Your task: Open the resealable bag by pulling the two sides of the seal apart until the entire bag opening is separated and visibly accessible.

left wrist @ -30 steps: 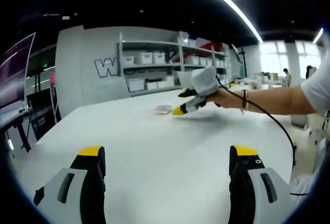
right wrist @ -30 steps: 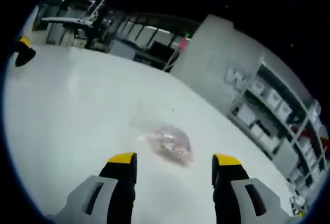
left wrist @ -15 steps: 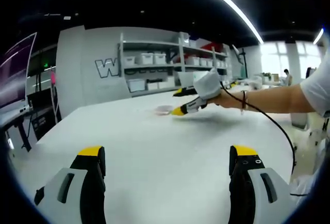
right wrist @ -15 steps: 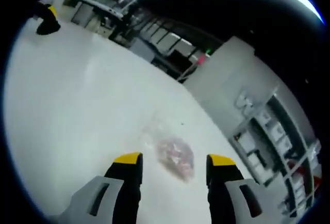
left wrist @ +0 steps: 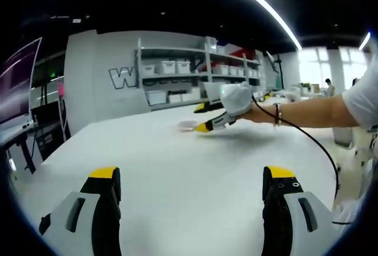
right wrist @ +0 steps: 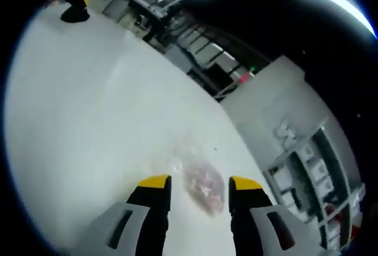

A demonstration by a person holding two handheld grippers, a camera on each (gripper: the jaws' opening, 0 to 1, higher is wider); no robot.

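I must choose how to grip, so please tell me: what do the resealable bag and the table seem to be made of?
The resealable bag looks like thin clear plastic film: its pinkish contents show through it and its edges almost vanish against the surface. What the contents are is too blurred to tell. The table looks like a smooth white matte top, perhaps laminate; it shows soft, even light without sharp reflections.

Long ceiling lights [left wrist: 260, 2] shine bright from above, and windows [left wrist: 316, 61] glow white. The white table [left wrist: 177, 167] looks bright with soft shadows. Straight things bend near the round edges. The right gripper view is blurry and tilted.
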